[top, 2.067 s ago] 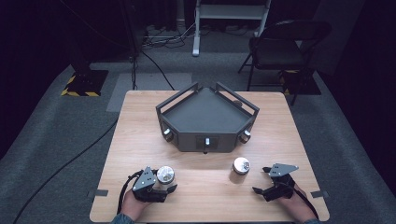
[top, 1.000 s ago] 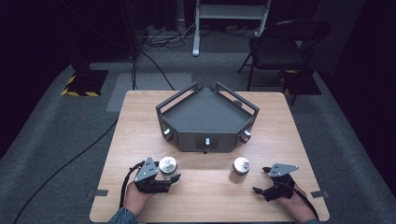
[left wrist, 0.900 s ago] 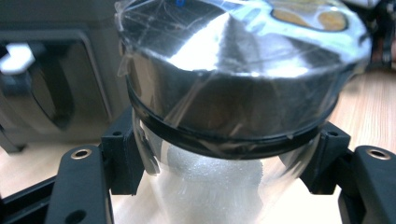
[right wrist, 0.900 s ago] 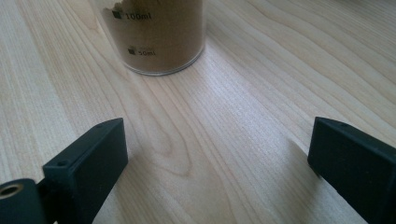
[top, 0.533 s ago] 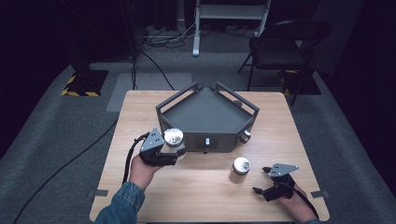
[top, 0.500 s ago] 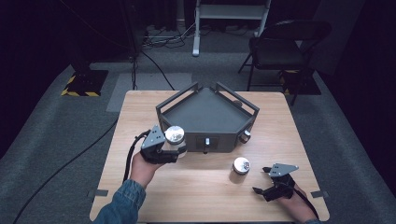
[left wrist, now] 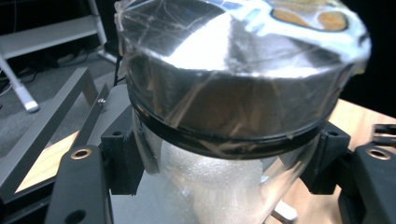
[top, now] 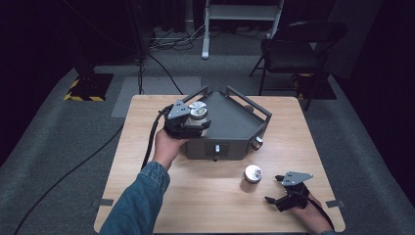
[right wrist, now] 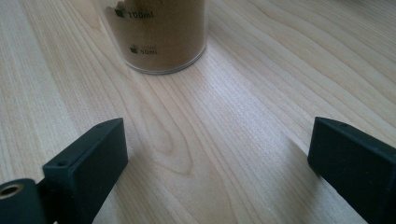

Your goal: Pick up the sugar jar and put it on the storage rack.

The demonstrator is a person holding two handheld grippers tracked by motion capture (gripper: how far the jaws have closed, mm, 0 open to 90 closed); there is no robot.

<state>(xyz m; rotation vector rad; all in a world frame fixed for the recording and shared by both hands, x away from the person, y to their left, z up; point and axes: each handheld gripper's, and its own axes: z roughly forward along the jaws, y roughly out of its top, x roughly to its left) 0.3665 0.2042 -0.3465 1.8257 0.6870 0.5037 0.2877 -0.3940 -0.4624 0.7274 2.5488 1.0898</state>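
Jar (left wrist: 233, 116) bottom cut off by frame edge in left gripper view; white contents blurred behind clear wall. Second jar (right wrist: 159, 37) top cropped in right gripper view, brown fill visible. Pale wooden worktop (top: 147, 147), grey carpet, dark room, folding chair (top: 293, 54) behind. Left gripper (top: 188, 122) pinching jar, upright, shiny lid up, held above left corner of grey tray (top: 235, 127). Right gripper (top: 279, 191) spread wide, low on worktop, near second jar.
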